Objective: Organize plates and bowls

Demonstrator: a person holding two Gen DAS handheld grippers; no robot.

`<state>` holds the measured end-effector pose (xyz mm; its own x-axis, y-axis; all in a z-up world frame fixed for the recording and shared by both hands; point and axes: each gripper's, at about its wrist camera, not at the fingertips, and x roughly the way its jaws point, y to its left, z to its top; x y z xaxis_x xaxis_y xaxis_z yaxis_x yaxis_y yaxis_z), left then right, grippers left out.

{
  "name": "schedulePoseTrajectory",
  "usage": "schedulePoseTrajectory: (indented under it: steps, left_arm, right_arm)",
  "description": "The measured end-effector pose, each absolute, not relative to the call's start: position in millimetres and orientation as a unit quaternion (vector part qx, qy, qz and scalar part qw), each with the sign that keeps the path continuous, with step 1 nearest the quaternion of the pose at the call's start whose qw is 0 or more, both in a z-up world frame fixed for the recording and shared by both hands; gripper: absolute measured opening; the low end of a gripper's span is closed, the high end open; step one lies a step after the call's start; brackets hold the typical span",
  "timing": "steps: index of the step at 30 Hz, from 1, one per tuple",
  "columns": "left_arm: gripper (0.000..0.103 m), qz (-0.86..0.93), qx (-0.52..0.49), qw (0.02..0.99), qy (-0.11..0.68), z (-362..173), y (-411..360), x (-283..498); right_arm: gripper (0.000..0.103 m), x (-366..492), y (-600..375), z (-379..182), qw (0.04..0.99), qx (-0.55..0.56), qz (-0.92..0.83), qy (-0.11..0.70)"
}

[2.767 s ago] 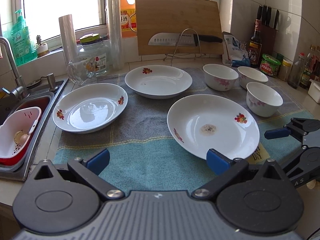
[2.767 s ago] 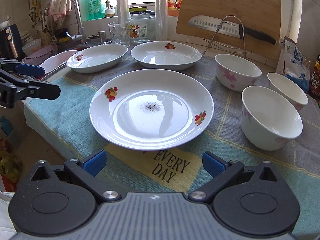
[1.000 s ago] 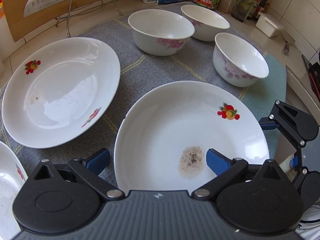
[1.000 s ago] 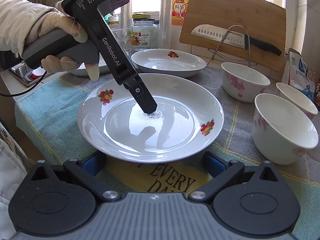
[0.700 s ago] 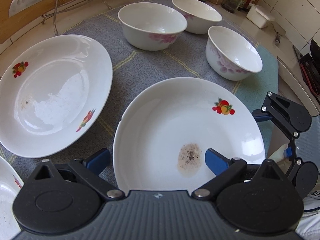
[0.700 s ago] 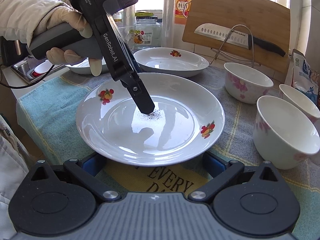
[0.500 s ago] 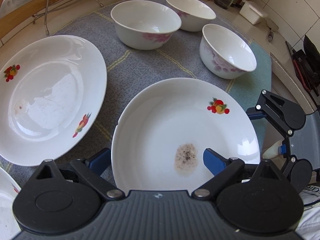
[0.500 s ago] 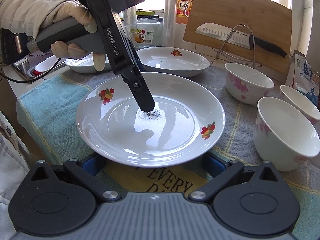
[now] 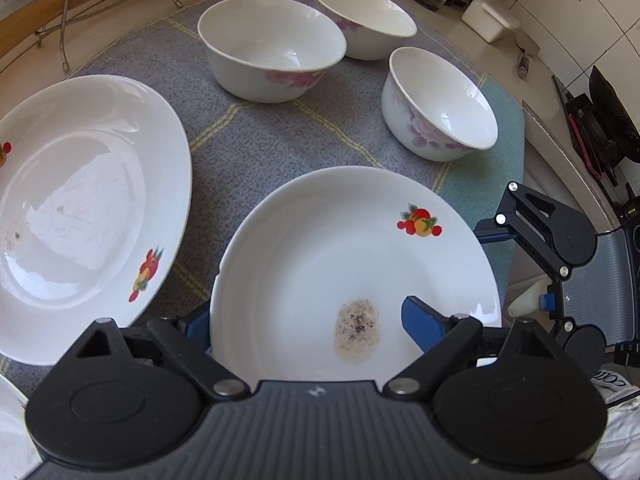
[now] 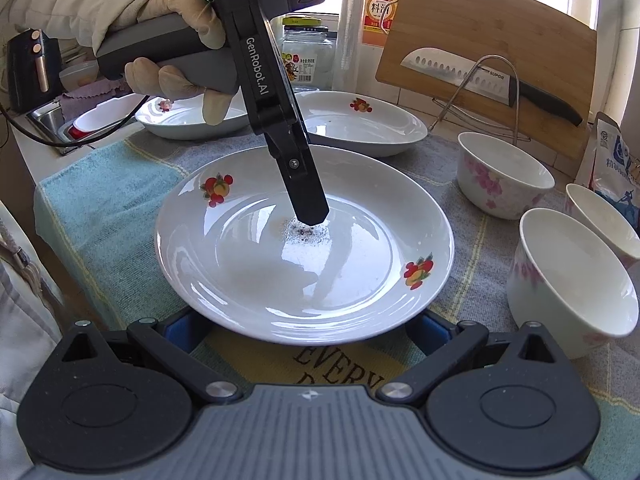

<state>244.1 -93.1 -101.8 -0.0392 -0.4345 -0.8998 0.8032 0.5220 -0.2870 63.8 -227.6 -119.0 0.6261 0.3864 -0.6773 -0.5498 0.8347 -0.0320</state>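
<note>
A: Start wide. What's on the grey and turquoise checked cloth point(image 9: 256, 148)?

B: Three white shallow china plates with fruit prints and three white china bowls with pink flowers point(image 9: 272, 50). The nearest plate, the stained fruit-print plate point(image 10: 304, 248), lies flat at the cloth's front edge.

A: And what's different from a second ago?

B: The black left gripper point(image 9: 308, 320) has tipped down over that plate's rim, and its jaws, then wide, are closing. One blue pad sits inside the dish, the other under the outer rim, so the rim is between them. I can't see them pressing yet.

A: Meaning?

B: Probably a pinch on the rim to lift this plate toward another plate point(image 9: 80, 208) for stacking.

A: The black right gripper point(image 10: 304, 332)?

B: Spread wide at the same plate's near edge, holding nothing.
</note>
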Motion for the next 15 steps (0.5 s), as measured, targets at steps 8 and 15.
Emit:
schedulePoseTrajectory:
  steps: [8, 15]
  left_arm:
    - [0.092, -0.463, 0.168, 0.670, 0.556, -101.9, -93.3, 244.1]
    - [0.092, -0.465, 0.163, 0.665, 0.560, -101.5, -92.5, 246.3]
  right_arm:
    - [0.103, 67.6, -229.5, -118.3, 0.888, -0.109, 0.274, 0.352]
    - [0.103, 70.7, -229.5, -117.3, 0.884, -0.111, 0.279, 0.359]
